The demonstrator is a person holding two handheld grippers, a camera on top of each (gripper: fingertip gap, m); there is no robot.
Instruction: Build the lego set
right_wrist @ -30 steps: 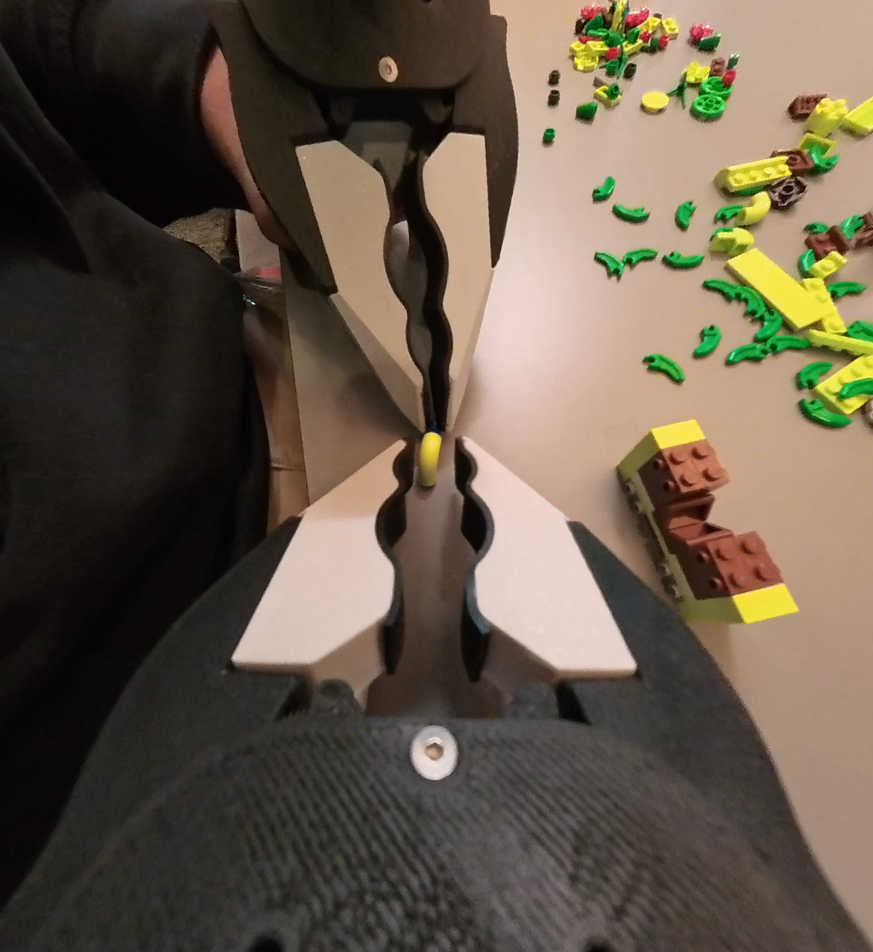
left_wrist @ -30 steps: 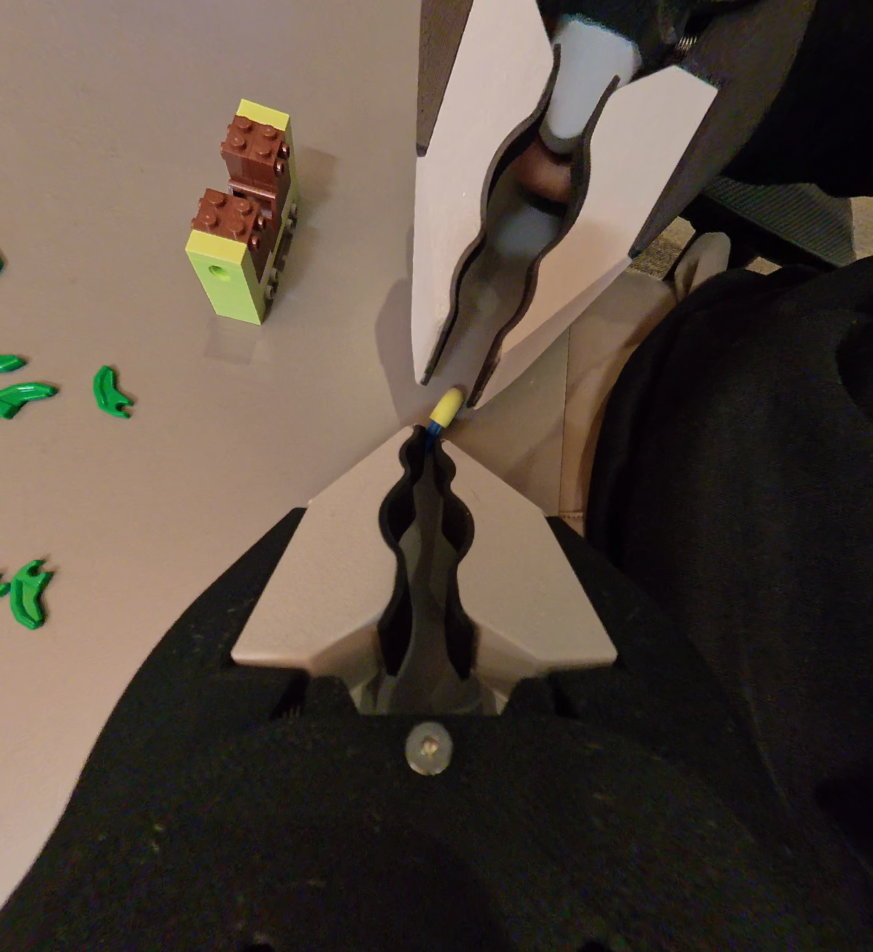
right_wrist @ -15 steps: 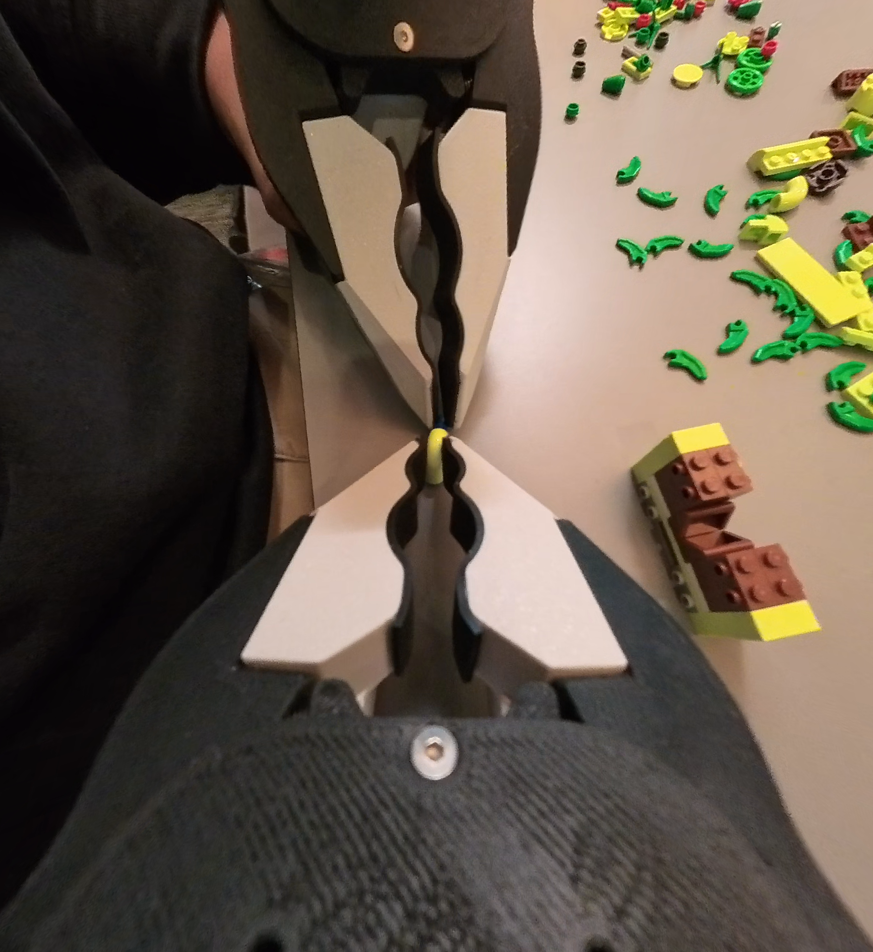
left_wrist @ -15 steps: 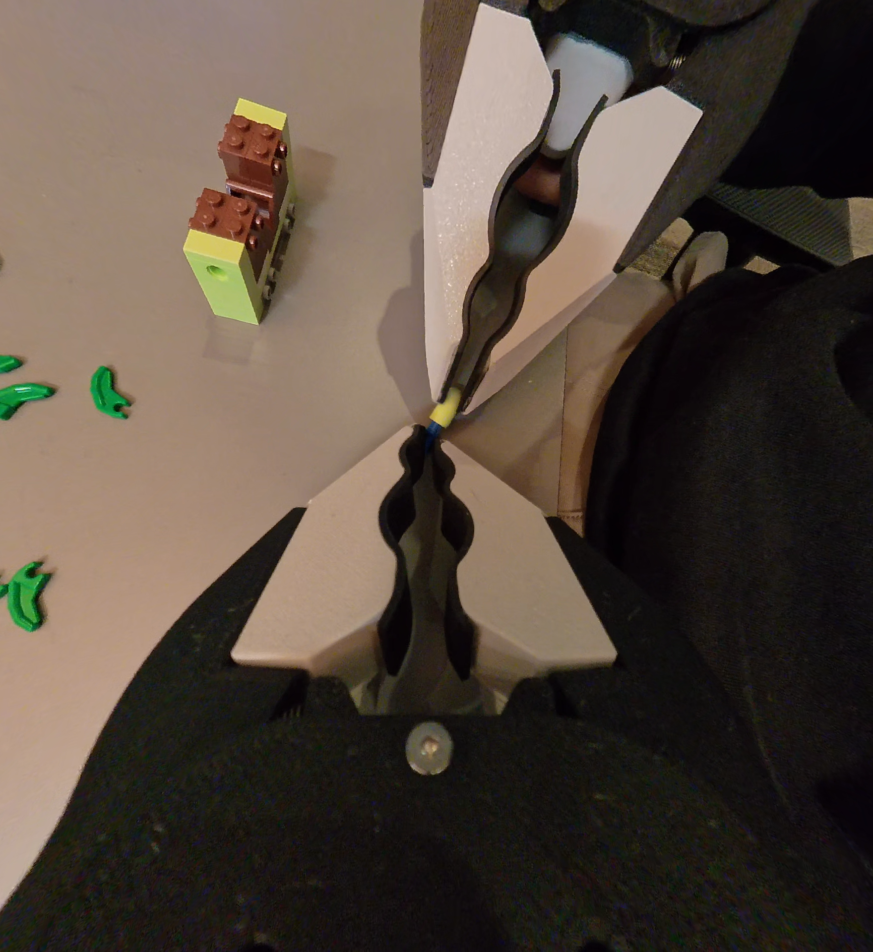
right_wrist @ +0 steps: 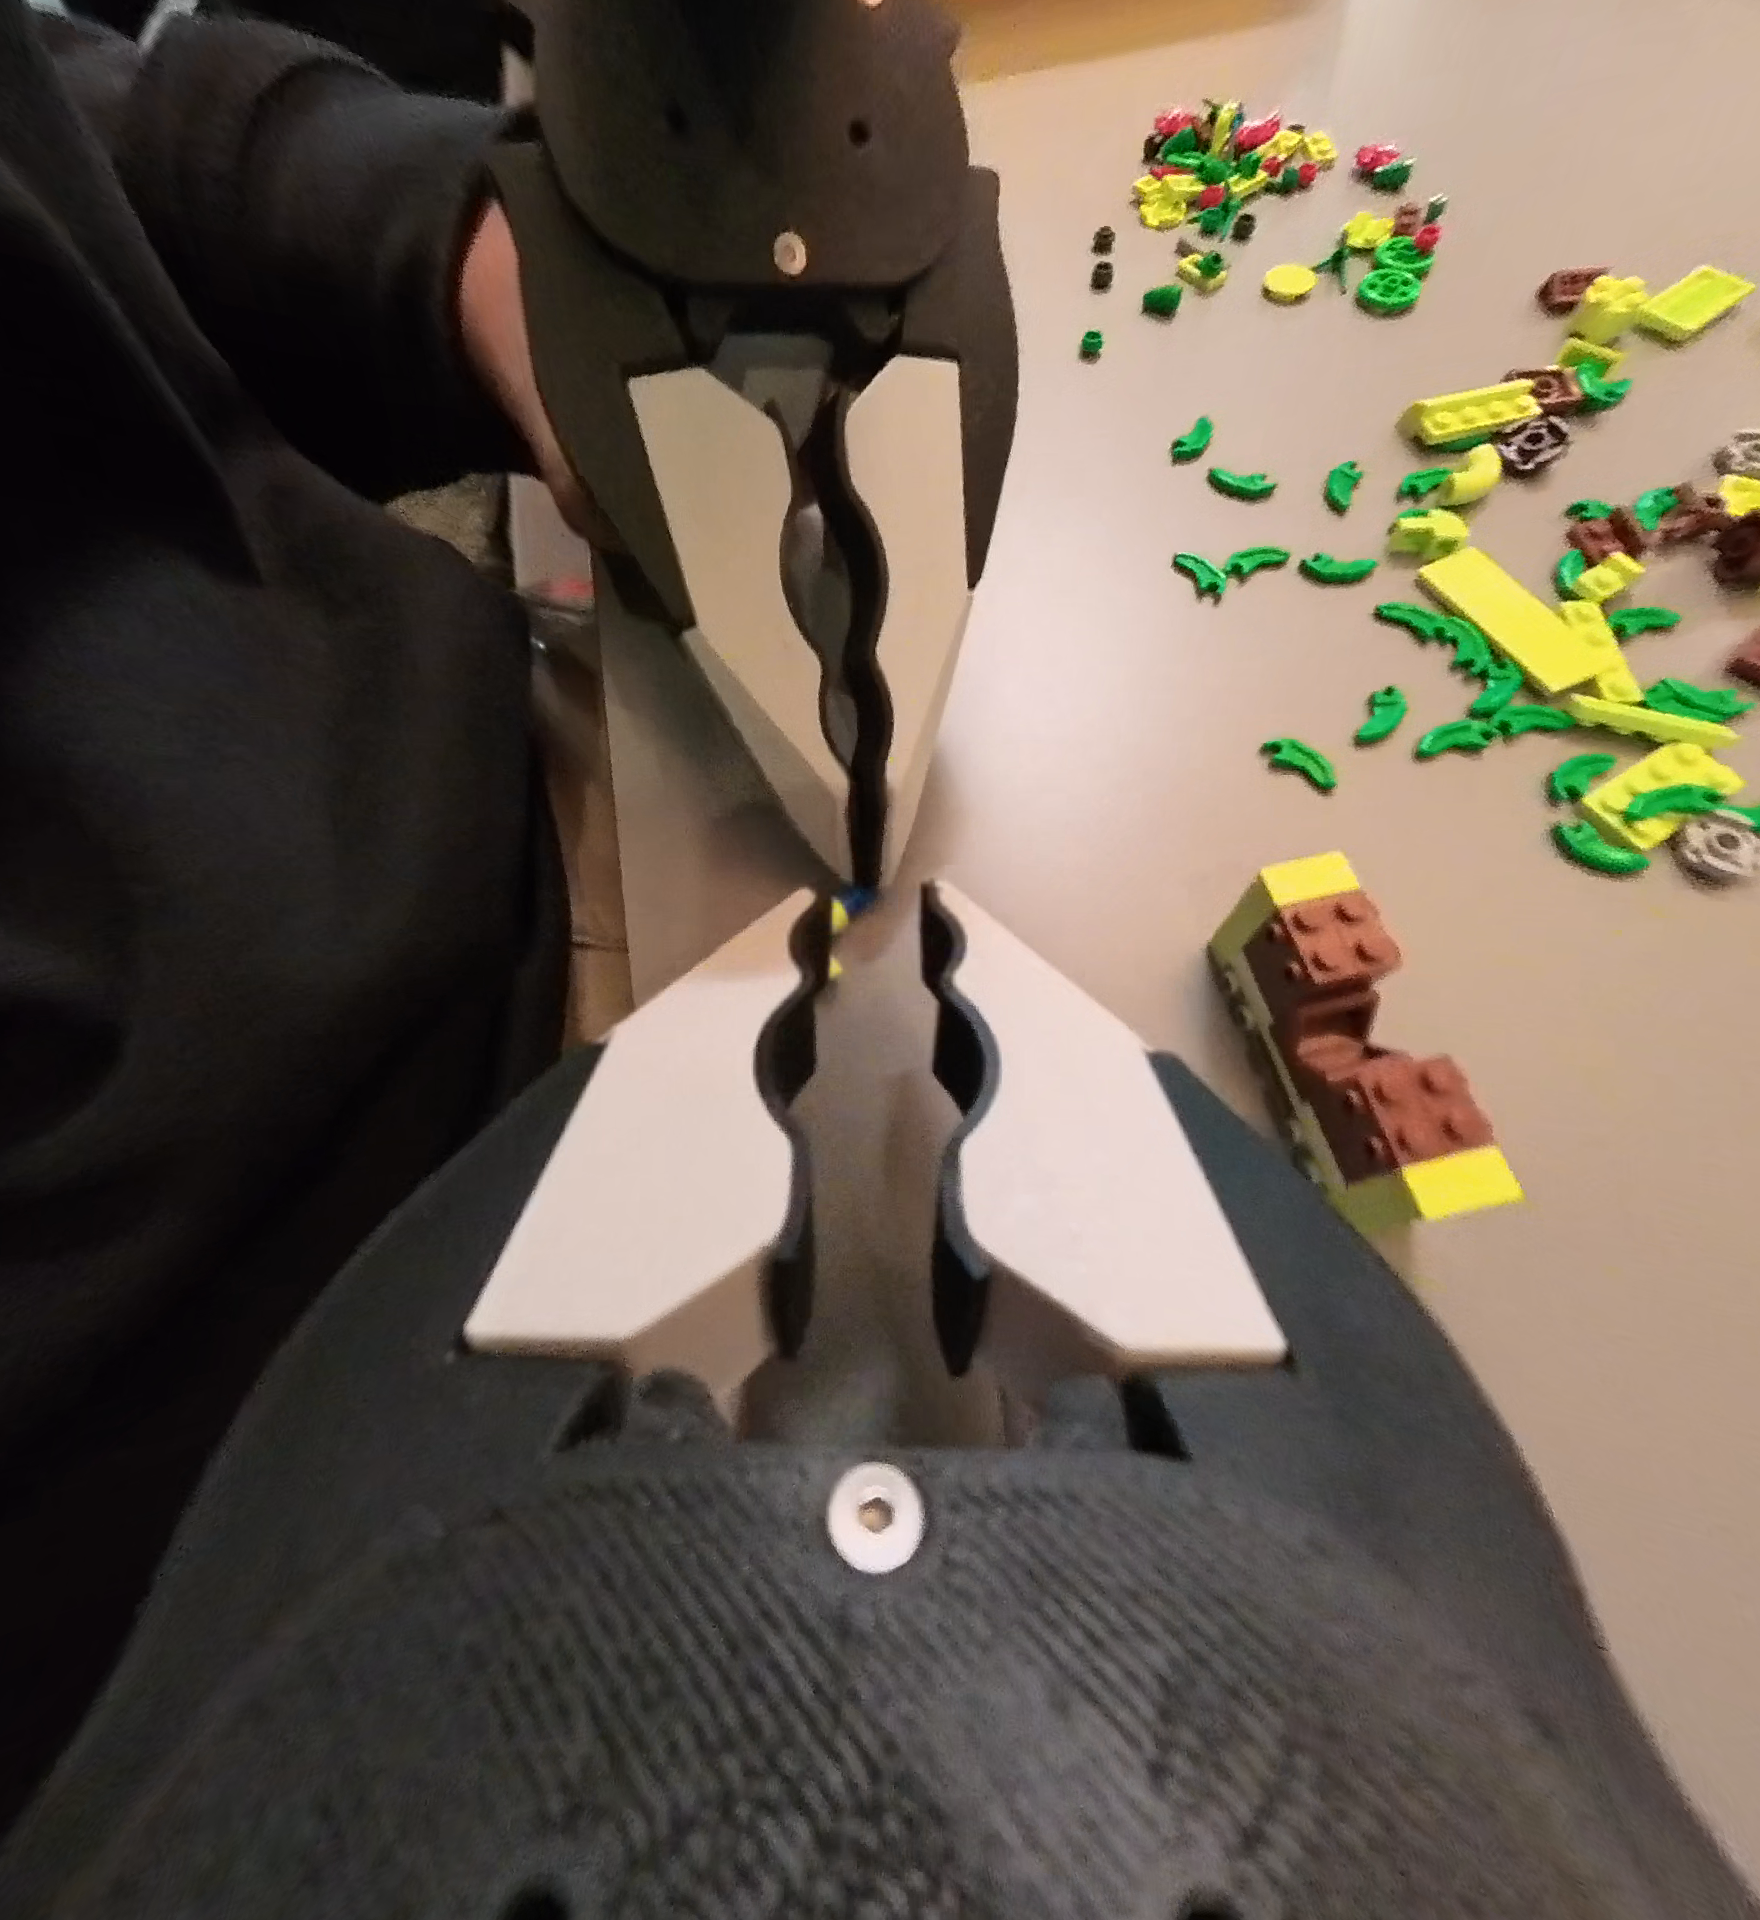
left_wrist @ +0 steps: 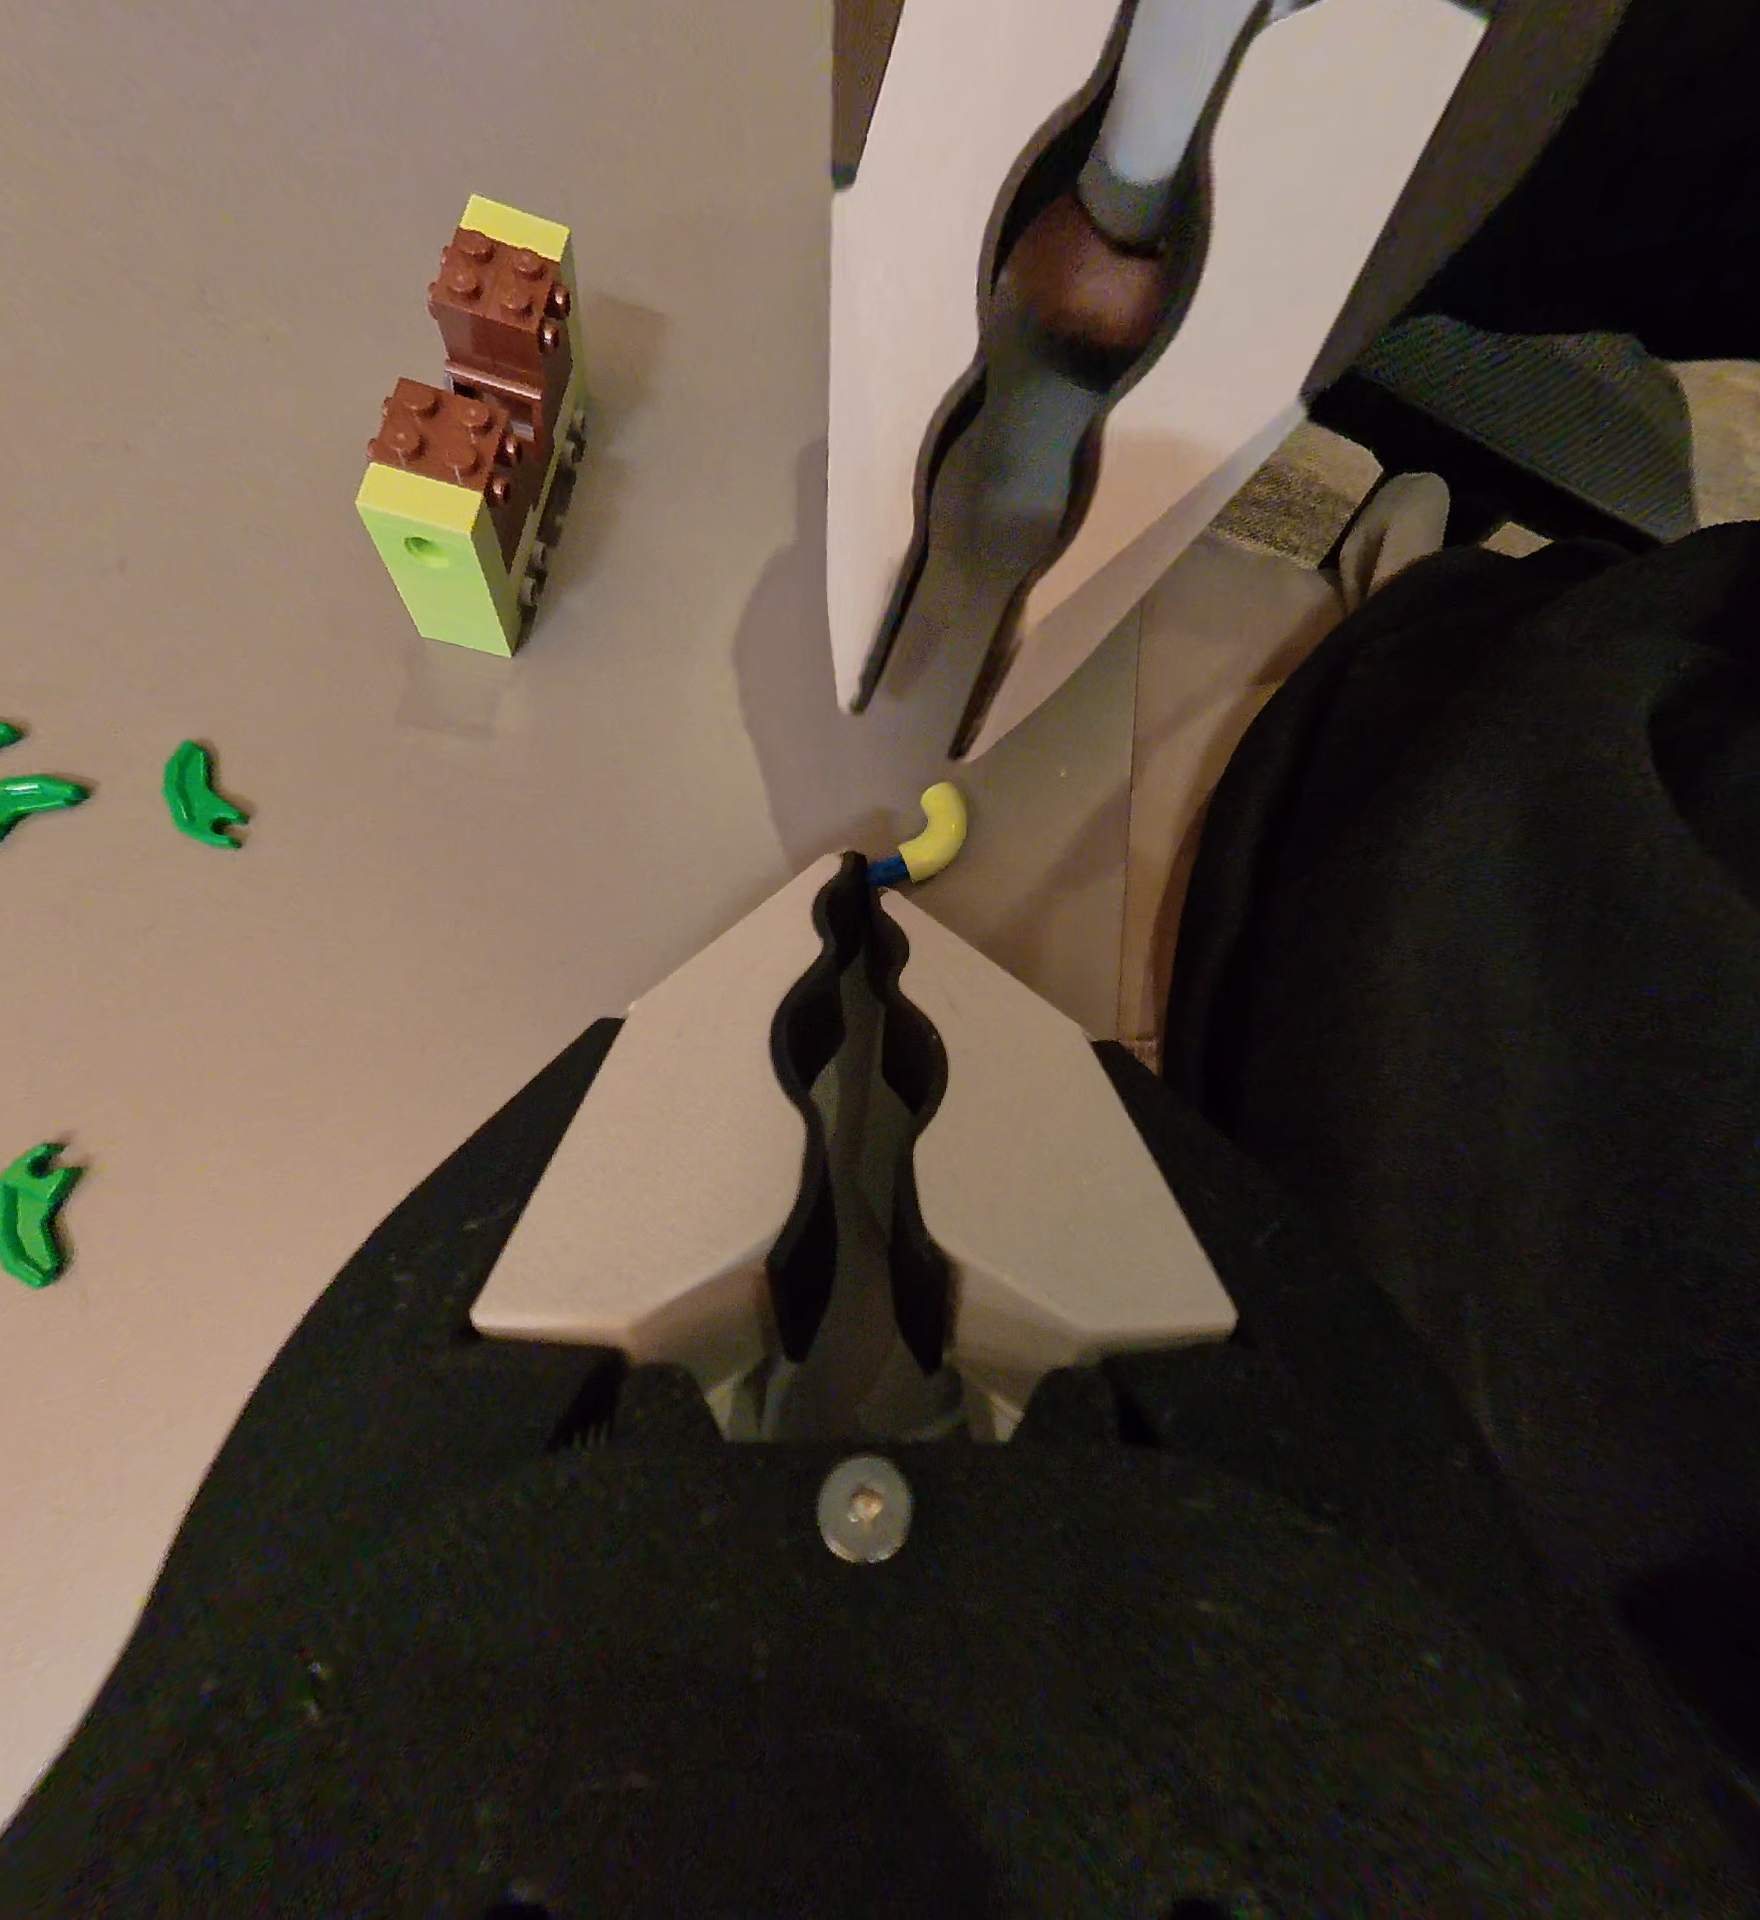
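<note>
The left tongs [left_wrist: 871, 883] are closed at the tips on a short blue pin [left_wrist: 884, 871] that carries a small yellow curved piece [left_wrist: 933, 837]; this two-part sub-assembly is held in the air above the table [left_wrist: 232, 987], near the table edge closest to the person. The right tongs [right_wrist: 860, 914] are parted, with a clear gap between the fingertips, and grip nothing. In the left wrist view their tips stand just beyond the yellow curved piece without touching it; in the right wrist view the piece shows only as a blurred yellow sliver against the left-hand finger, so contact there cannot be confirmed. A partial build [left_wrist: 476, 416], made of lime-yellow bricks with brown studded bricks stepped on one face, rests on the table a short way in from the near edge, apart from both tongs. Green curved leaf pieces [left_wrist: 198, 795] lie loose beyond it, and a large spread of unsorted parts [right_wrist: 1541, 582] in lime, green, brown, grey and red runs toward the far edge of the table. Assessment: the task is at an early stage. One small block is assembled and one pin-and-curve sub-assembly is in hand. That sub-assembly is not yet joined to the partial build, and most of the parts remain unused.
</note>
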